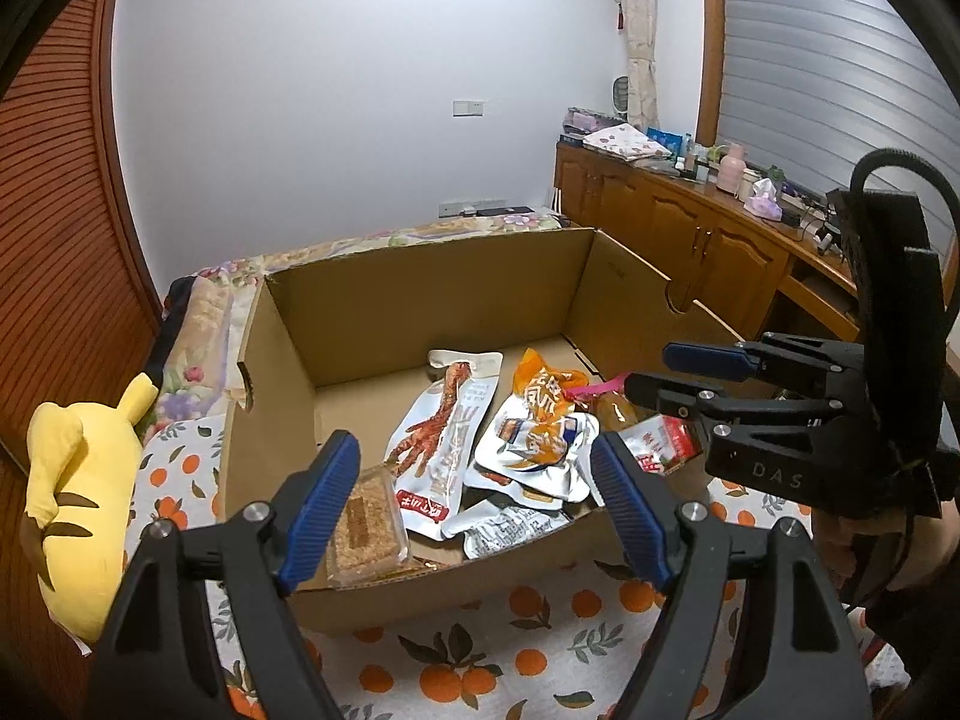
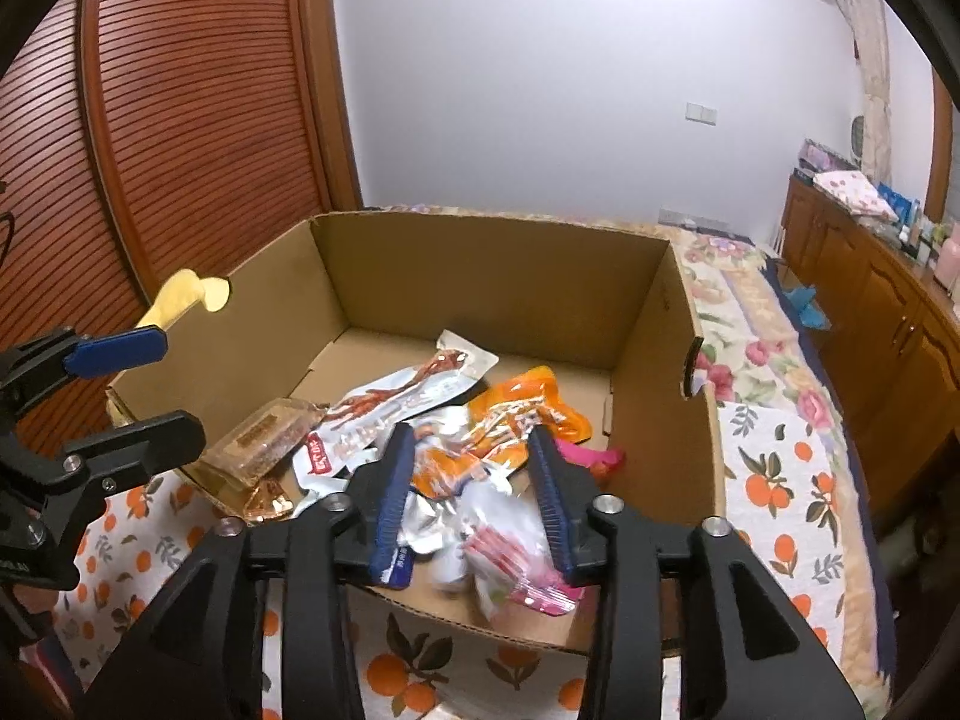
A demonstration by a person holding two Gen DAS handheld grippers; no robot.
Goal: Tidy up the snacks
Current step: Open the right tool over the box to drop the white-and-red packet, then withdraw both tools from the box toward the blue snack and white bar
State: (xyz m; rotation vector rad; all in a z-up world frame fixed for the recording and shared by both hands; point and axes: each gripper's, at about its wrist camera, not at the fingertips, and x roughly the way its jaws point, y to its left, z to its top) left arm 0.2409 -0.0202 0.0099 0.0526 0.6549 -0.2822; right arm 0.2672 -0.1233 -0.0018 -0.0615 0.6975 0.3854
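Observation:
An open cardboard box (image 1: 420, 288) (image 2: 480, 264) on the bed holds several snack packs. Among them are a white chicken-foot pack (image 1: 438, 438) (image 2: 396, 402), an orange packet (image 1: 543, 396) (image 2: 516, 414), silver pouches (image 1: 528, 480) and a clear tray of brown cake (image 1: 366, 528) (image 2: 264, 438) at the near left corner. My left gripper (image 1: 474, 468) (image 2: 168, 387) hovers open over the box's near wall, holding nothing. My right gripper (image 2: 471, 438) (image 1: 651, 369) is partly open over the pile. A blurred pink and white packet (image 2: 516, 570) lies loose under its fingers, not pinched.
The box stands on an orange-print cloth (image 1: 480, 648) (image 2: 780, 480). A yellow plush toy (image 1: 66, 480) (image 2: 186, 294) lies left of the box. A wooden cabinet (image 1: 690, 222) crowded with small items runs along the right, and a louvred wooden door (image 2: 180, 120) stands at the left.

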